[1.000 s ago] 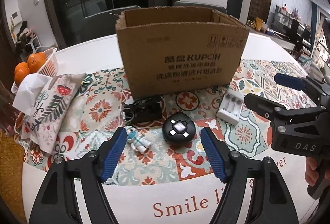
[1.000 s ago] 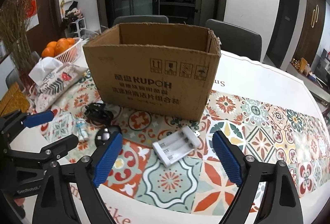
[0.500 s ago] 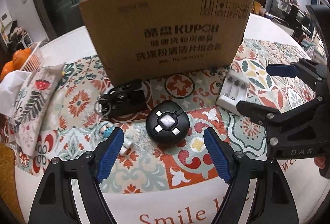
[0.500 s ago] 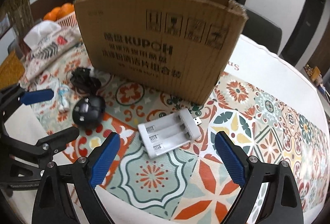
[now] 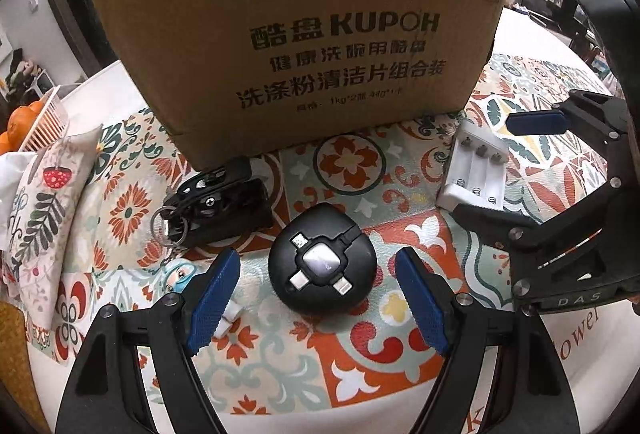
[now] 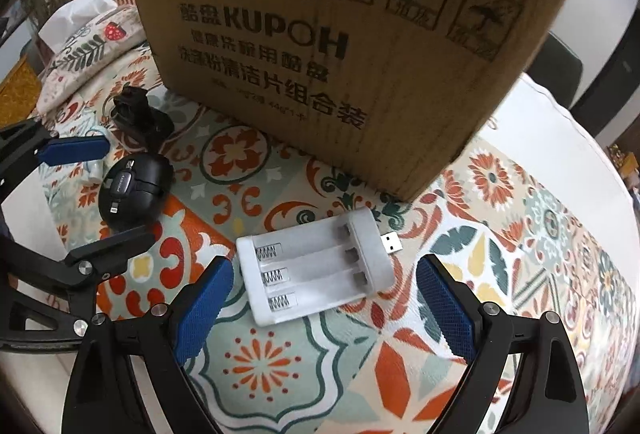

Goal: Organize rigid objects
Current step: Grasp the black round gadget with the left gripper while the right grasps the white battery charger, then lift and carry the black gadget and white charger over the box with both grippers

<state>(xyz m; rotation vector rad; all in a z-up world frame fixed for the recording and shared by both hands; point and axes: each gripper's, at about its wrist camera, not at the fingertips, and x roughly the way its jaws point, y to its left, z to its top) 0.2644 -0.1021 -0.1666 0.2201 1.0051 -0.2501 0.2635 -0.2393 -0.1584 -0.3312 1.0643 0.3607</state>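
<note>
A round black cable hub (image 5: 322,263) lies on the patterned mat between the open fingers of my left gripper (image 5: 320,298); it also shows in the right wrist view (image 6: 134,190). A white battery charger (image 6: 316,270) with a USB plug lies between the open fingers of my right gripper (image 6: 326,308); it also shows in the left wrist view (image 5: 474,170). A black clip with a key ring (image 5: 216,202) and a small astronaut figure (image 5: 178,276) lie left of the hub. The cardboard box (image 5: 304,46) stands behind them all.
A floral tissue pouch (image 5: 40,202) and a basket of oranges (image 5: 28,122) sit at the far left. The mat covers a white tablecloth (image 6: 560,138). The right gripper's body (image 5: 576,218) stands close at the right of the left wrist view.
Both grippers have moved forward and down toward the table. The hub now lies between the left fingers, the charger between the right fingers. Both stay open.
</note>
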